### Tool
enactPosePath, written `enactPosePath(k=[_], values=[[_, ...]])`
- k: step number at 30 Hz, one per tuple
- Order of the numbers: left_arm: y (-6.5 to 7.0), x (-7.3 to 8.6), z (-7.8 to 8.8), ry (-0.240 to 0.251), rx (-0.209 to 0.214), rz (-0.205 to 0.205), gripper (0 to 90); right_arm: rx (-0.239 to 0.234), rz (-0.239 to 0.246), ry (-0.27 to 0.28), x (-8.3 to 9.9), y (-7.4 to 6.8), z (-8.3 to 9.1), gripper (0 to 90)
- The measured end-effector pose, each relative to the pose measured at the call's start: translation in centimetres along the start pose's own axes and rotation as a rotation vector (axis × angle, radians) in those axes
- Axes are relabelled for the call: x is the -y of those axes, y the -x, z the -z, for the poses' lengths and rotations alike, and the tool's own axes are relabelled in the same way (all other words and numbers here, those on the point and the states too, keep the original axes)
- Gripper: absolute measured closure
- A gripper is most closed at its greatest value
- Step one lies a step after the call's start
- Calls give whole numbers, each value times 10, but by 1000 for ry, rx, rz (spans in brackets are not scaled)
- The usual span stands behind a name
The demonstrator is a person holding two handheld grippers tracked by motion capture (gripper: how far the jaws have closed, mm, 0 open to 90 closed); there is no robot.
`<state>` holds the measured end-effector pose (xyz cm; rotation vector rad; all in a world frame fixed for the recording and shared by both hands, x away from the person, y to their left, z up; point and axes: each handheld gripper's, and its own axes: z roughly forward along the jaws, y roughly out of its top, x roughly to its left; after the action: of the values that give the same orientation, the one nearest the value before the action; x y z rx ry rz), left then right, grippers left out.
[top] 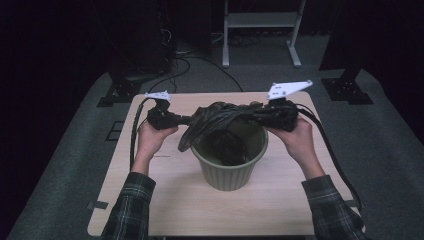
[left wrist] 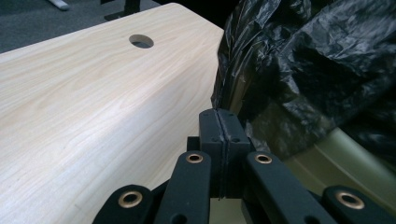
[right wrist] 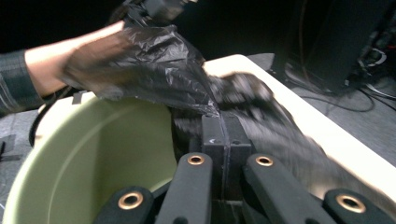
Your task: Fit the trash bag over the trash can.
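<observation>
the bag point(top: 220, 116) is thin black plastic film, crinkled and glossy where light catches it. the bin point(top: 227, 170) looks like matt olive-green plastic, ribbed outside, smooth inside. the surface point(left wrist: 93, 107) is pale wood-grain laminate, smooth, faintly sheened. the left tool point(left wrist: 218, 122) is matt black with brass-coloured rivets.

Light wood counter point(top: 165, 200) with rounded corners, small round hole point(left wrist: 141, 41) near one edge. Grey carpet floor point(top: 60, 165) all around counter. White metal stand point(top: 260, 22) on floor behind counter, far side. Black cables point(top: 200, 62) on floor behind counter, beside stand. Dark stand foot point(top: 347, 90) right of counter. Dark flat foot point(top: 117, 92) left of counter.
</observation>
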<state>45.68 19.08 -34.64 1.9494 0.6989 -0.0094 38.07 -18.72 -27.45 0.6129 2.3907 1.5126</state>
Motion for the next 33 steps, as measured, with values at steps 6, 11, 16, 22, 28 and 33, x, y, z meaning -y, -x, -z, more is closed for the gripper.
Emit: enactPosePath(k=[6,11,16,22,28,33], values=[[0,3,8,8,-17,-1,895,30,-39,20,25,9,32,900],[-4,9,13,-2,-30,12,895,72,-82,57,52,18,64,900],[-8,17,16,-15,-47,25,894,101,-138,68,76,26,81,900],[-11,26,18,-39,-53,40,895,124,-182,71,98,34,90,900],[-16,37,25,-43,-65,63,895,148,-225,54,119,41,98,900],[-19,44,21,-77,-72,82,895,152,-262,31,134,44,97,900]])
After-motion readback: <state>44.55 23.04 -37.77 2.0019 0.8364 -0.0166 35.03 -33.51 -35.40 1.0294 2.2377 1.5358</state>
